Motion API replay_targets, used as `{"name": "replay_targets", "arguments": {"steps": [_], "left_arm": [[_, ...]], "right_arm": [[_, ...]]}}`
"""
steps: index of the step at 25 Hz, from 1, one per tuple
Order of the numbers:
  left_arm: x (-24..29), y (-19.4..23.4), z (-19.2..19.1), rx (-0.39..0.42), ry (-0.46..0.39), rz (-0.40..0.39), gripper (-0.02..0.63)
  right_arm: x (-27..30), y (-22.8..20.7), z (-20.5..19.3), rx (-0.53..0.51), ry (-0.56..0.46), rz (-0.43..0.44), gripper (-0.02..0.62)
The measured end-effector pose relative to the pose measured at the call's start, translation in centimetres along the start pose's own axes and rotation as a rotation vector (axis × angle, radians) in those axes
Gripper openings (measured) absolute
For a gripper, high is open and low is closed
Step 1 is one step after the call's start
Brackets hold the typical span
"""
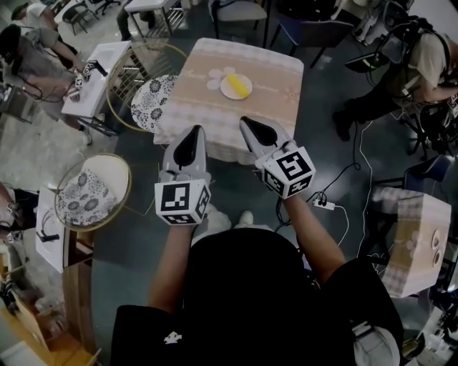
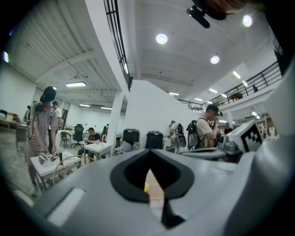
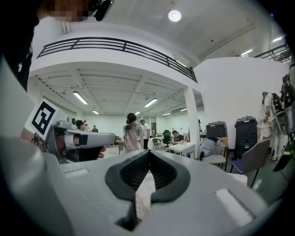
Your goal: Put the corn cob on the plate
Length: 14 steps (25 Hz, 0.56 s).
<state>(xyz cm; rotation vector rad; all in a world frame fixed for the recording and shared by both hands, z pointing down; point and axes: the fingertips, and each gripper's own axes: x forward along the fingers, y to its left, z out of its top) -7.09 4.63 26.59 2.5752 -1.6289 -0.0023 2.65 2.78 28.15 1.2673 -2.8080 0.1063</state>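
Beige lace-patterned cloth on the table (image 1: 279, 86), top centre of the head view. The plate (image 1: 226, 88) sits on it near the middle, and the corn cob (image 1: 242, 87) is lying on the plate. The cob also shows as a yellow speck through the left jaw gap (image 2: 146, 187).

Left gripper (image 1: 195, 131): jaws clenched tip to tip, nothing between them. Right gripper (image 1: 247, 123): same, closed and empty. Both are held level side by side, pointing at the table's near edge and short of the cloth.

Around:
- A round wire chair with a patterned cushion (image 1: 153, 100) is hard against the table's left edge.
- A second wire chair (image 1: 91, 189) stands to the holder's left, apart from the table.
- A small white side table (image 1: 96, 78) is beyond the first chair, with people next to it.
- A grey chair (image 1: 240, 13) and a blue one (image 1: 315, 32) are on the table's far side.
- A power strip (image 1: 324, 204) and its cable (image 1: 358, 171) lie on the floor to the right of the holder.
- Another clothed table (image 1: 418, 236) is at far right.
- A seated person (image 1: 422, 64) is at upper right, well clear of the table.

Nothing stands between the grippers and the near edge of the table. The table's right side has open floor, and its left side is crowded by the wire chair.
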Motion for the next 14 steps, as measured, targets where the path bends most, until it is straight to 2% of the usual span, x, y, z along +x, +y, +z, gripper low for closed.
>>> {"name": "replay_targets", "arguments": {"steps": [14], "left_arm": [[-2.7, -1.9, 0.2, -0.041, -0.016, 0.025, 0.008]], "right_arm": [[-2.7, 0.7, -0.3, 0.004, -0.003, 0.013, 0.002]]}}
